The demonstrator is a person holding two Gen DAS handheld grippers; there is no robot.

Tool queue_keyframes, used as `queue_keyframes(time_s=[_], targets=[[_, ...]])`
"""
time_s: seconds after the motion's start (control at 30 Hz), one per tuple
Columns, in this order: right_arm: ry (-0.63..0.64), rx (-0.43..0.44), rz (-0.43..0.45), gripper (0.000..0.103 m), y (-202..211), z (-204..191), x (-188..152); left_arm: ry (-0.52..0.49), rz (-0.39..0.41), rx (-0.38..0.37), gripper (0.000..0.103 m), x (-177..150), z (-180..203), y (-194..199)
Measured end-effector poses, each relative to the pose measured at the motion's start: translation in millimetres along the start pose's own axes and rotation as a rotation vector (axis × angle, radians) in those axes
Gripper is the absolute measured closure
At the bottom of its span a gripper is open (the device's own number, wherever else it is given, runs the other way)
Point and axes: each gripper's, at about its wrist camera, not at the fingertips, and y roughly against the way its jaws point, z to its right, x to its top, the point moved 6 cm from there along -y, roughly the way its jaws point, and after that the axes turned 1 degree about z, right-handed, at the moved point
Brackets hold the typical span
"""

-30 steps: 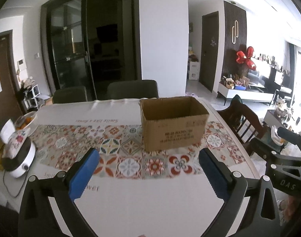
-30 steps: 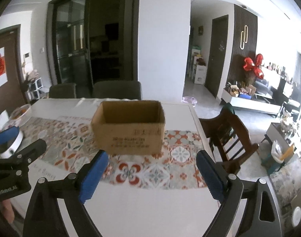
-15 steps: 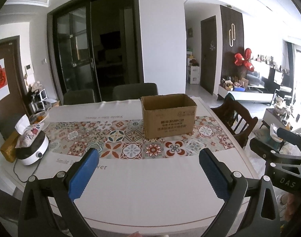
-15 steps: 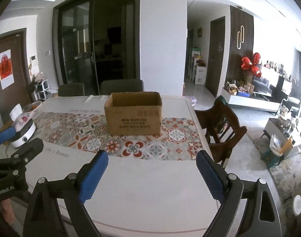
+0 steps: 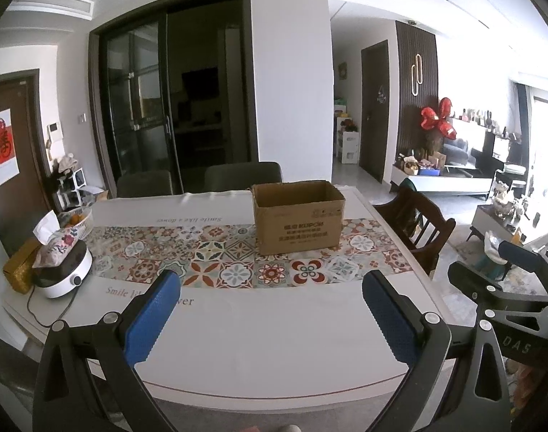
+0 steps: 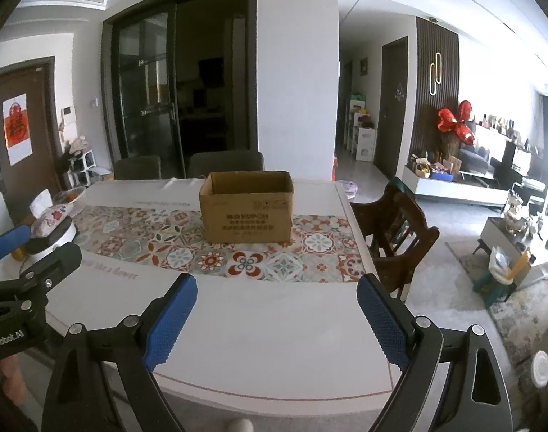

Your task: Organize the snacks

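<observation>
An open brown cardboard box [image 5: 298, 216] stands on the patterned runner of the white table [image 5: 259, 327]; it also shows in the right wrist view [image 6: 248, 211]. Its inside is hidden from here. No snacks are visible. My left gripper [image 5: 270, 309] is open and empty, held back over the table's near edge. My right gripper [image 6: 275, 315] is open and empty at the near edge too, to the right of the left one. Each gripper shows at the edge of the other's view.
A white appliance [image 5: 63, 277] with a tissue pack on top sits at the table's left end, beside a fruit basket [image 5: 77, 217]. A wooden chair [image 6: 396, 234] stands at the right side. Two dark chairs [image 5: 241, 176] stand behind the table.
Both grippers have pulled back from the box and away from the table; the box now looks smaller and the near table edge has come into view. Both stayed open.
</observation>
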Motion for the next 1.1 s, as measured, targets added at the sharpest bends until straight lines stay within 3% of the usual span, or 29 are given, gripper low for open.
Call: queue_keyframes(time_s=[1.1], targets=[[-0.016,-0.007,0.014,0.012,22,11,-10,-0.019,0.010,-0.002,0.000,-4,15,14]])
